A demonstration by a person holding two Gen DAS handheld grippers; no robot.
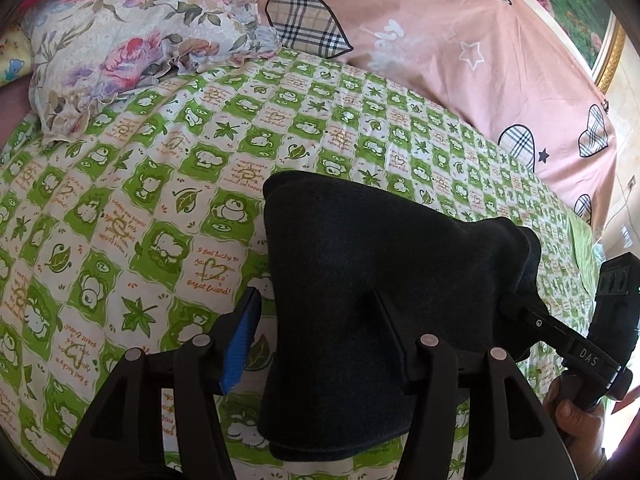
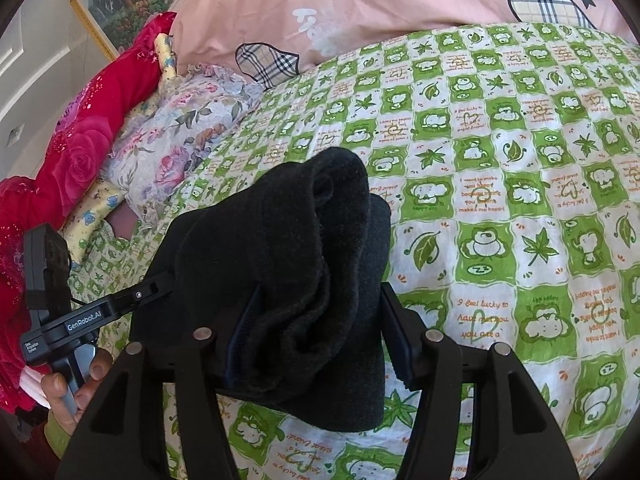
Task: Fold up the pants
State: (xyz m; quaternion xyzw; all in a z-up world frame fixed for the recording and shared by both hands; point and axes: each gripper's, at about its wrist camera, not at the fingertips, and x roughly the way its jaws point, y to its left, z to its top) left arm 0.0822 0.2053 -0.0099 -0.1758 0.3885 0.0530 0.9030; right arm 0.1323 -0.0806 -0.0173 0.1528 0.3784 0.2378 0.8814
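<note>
Green-and-white checked cotton covers the bed [image 1: 168, 184], printed with cartoon animals, leaves and small orange writing; we see it lightly wrinkled and otherwise flat. At the head of the bed lies a pink quilt [image 1: 420, 40] with plaid heart patches and stars. Beside it sits a floral pillow [image 1: 132, 40] with a frilled edge, soft and rumpled. From the right wrist view a red rose-print blanket [image 2: 84, 132] piles up along the far edge, with a gilt-framed picture [image 2: 120, 4] on the wall behind.

Between us and the sheet hang the pants [image 1: 360, 280], dark navy to black, thick and slightly fuzzy like fleece or knit. They are bunched into a folded bundle raised over the bed, and they block much of the sheet in both views.

Our left gripper [image 1: 316, 320] has its fingers [image 1: 240, 344] partly open: the blue ribbed pad stands clear of the cloth, while the other finger lies against or under the fabric, so we cannot tell whether it grips anything. Our right gripper [image 2: 320, 320] has its fingers [image 2: 396, 332] spread about as wide as the bundle, with folds of the pants lying between them; the cloth hides the contact, so we cannot tell whether they pinch it. In the left wrist view the other gripper's tips disappear into the right end of the bundle.
</note>
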